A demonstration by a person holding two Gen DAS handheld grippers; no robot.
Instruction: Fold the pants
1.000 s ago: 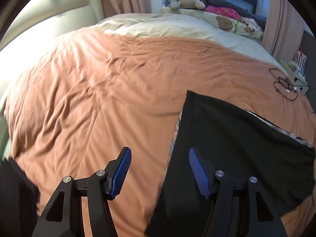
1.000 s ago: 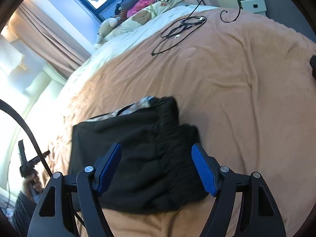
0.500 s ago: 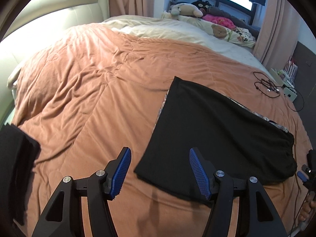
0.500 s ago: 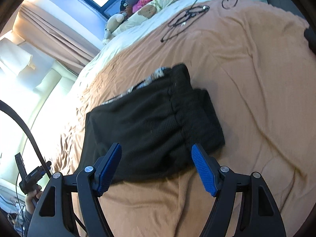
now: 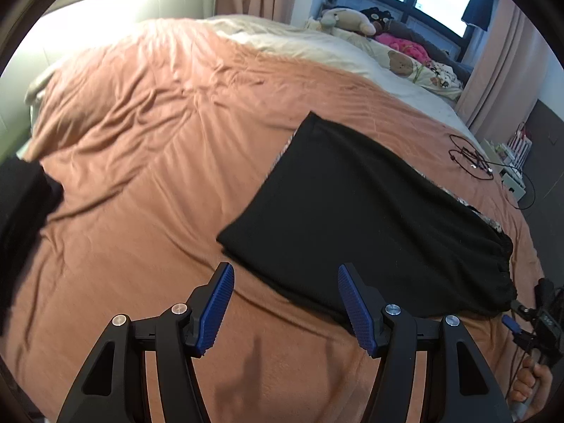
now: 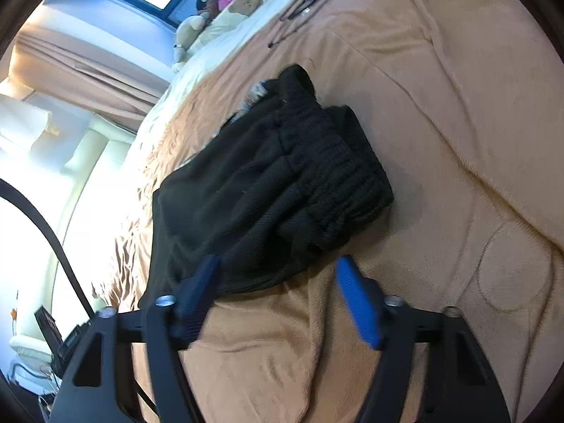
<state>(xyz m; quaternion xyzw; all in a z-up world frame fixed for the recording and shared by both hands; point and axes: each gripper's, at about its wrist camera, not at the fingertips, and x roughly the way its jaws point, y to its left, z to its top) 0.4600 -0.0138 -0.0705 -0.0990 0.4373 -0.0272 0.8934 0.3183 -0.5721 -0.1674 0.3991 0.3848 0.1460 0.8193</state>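
Black pants (image 5: 356, 211) folded into a flat slab, lying on the orange blanket (image 5: 148, 162) toward the near edge of the bed; ribbed waistband (image 6: 338, 172) bunched at the end nearest the right gripper (image 6: 278, 278), a strip of patterned lining peeking out along the far edge; fabric smooth in the left view, rumpled and ridged in the right.

Left gripper (image 5: 285, 289) hanging over the blanket just short of the pants' near corner, jaws spread, nothing between them; right gripper low at the waistband end, jaws just been narrowing but parted, straddling the pants' near hem, pads not seen pressing on the cloth.

Tangle of cable (image 5: 472, 158) on the blanket well beyond the pants; stuffed toys (image 5: 352, 23) and a printed pillow by the window; curtains either side; a second dark garment (image 5: 21, 211) at the left edge of the blanket, cut off by the frame.

A hand (image 5: 532, 384) on the right gripper's handle, half out of view; right view blurred, so contact between the left pad and the hem hard to judge.
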